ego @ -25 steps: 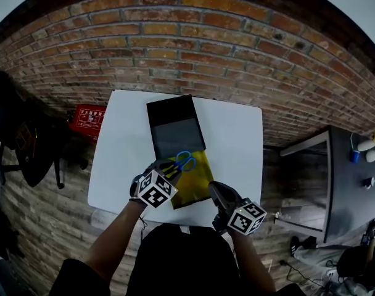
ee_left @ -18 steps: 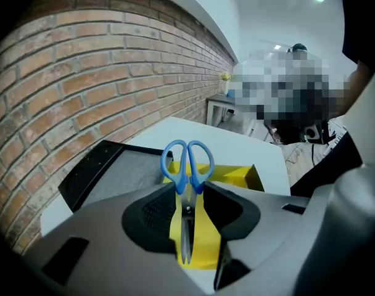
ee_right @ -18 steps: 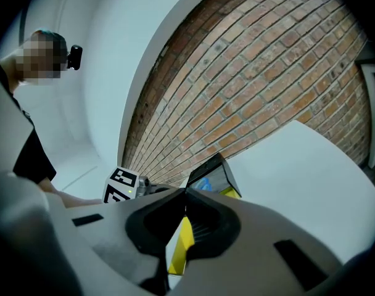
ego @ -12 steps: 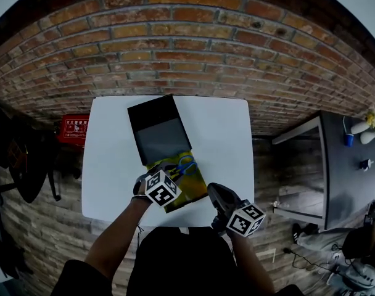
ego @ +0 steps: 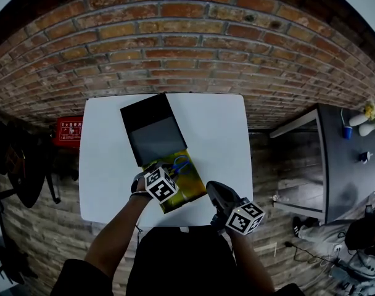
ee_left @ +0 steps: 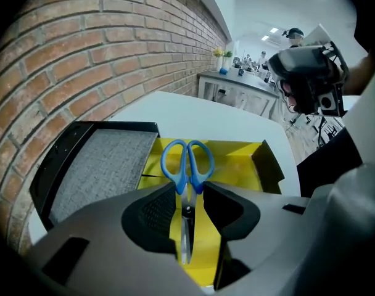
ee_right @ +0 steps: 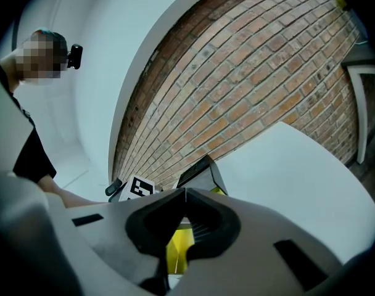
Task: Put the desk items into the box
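1. Currently the left gripper (ee_left: 189, 193) is clenched on the scissors (ee_left: 187, 162). The pads pinch the blades near the pivot, and the blue handles stick out ahead of the jaws.
2. The grip is probably at the pivot so the scissors stay balanced and the blades stay closed; gripped by the handles they would likely swing.
3. The scissors hang over the yellow inside of the box (ee_left: 237, 165), pointing along its length, so they look lined up to fit in lengthwise. I cannot tell whether the handles already touch the box floor.
4. The box sits on the white table (ego: 224, 134), near the edge closest to the person. Its black lid (ee_left: 95, 165) is folded back flat toward the brick wall (ego: 187, 48) with the grey lining facing up. That leaves the mouth fully open for a drop from above.
5. The left gripper points steeply down into the box, which suits setting the scissors down rather than tossing them.
6. The right gripper (ee_right: 185, 191) has its jaws closed together with nothing between them. It sits low, just right of the box by the near table edge. My guess is it is parked there so it stays out of the left gripper's way.
7. No other loose desk items show on the table, so the scissors may be the last or only item.
8. Judged step: placing. What remains is to lower the scissors, let go, then maybe close the lid.
9. Risk: the blade tips could catch the near wall of the box if the gripper lets go too early.
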`<move>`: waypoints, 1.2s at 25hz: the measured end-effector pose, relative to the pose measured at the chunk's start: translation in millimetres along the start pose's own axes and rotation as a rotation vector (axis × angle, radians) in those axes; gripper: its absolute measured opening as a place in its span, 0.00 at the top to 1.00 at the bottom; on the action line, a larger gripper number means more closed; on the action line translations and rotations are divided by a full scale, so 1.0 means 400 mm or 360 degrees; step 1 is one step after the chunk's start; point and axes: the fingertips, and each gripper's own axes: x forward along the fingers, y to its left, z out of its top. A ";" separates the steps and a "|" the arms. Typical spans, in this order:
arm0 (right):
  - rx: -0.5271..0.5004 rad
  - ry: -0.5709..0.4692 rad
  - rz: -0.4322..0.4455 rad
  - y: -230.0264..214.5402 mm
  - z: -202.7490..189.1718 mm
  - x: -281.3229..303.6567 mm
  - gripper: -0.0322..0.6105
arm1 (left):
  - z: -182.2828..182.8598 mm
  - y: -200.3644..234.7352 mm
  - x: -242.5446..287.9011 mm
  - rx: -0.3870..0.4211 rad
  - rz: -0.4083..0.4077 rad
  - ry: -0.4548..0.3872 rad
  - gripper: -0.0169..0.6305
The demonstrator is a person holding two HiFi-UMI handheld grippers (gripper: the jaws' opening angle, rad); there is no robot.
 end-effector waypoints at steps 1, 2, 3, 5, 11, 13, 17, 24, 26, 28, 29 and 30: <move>0.0003 0.0001 -0.0002 -0.001 0.000 0.000 0.91 | -0.001 0.002 0.003 -0.0003 0.0001 0.0008 0.74; 0.0006 0.0003 -0.0003 -0.002 0.000 0.000 0.91 | -0.002 0.003 0.007 -0.0005 0.0001 0.0017 0.74; 0.0009 0.0005 -0.0004 -0.003 -0.001 0.000 0.91 | -0.003 0.006 0.010 -0.0007 0.0002 0.0028 0.74; 0.0012 0.0010 -0.0005 -0.004 -0.004 0.002 0.91 | -0.011 0.013 0.020 -0.0011 0.0012 0.0056 0.74; 0.0020 0.0020 -0.0006 -0.005 -0.009 0.004 0.91 | -0.029 0.023 0.046 -0.0029 0.0001 0.0134 0.74; 0.0021 0.0022 -0.0008 -0.007 -0.009 0.003 0.91 | -0.031 0.024 0.049 -0.0036 -0.0002 0.0137 0.74; 0.0019 0.0026 -0.0008 -0.010 -0.006 0.002 0.91 | -0.036 0.027 0.056 -0.0048 -0.0004 0.0154 0.74; 0.0009 0.0034 0.0012 -0.007 -0.004 -0.001 0.91 | -0.045 0.027 0.065 -0.0046 0.0012 0.0179 0.74; 0.0003 0.0041 0.0022 -0.006 -0.004 -0.002 0.91 | -0.041 0.025 0.062 -0.0040 0.0019 0.0169 0.72; -0.0004 0.0051 0.0038 -0.003 -0.005 -0.001 0.91 | -0.037 0.023 0.055 -0.0041 0.0032 0.0151 0.67; -0.0007 0.0056 0.0048 -0.001 -0.006 0.001 0.91 | -0.035 0.023 0.050 -0.0045 0.0043 0.0139 0.66; -0.0010 0.0062 0.0060 0.001 -0.006 0.003 0.91 | -0.033 0.022 0.044 -0.0051 0.0057 0.0125 0.66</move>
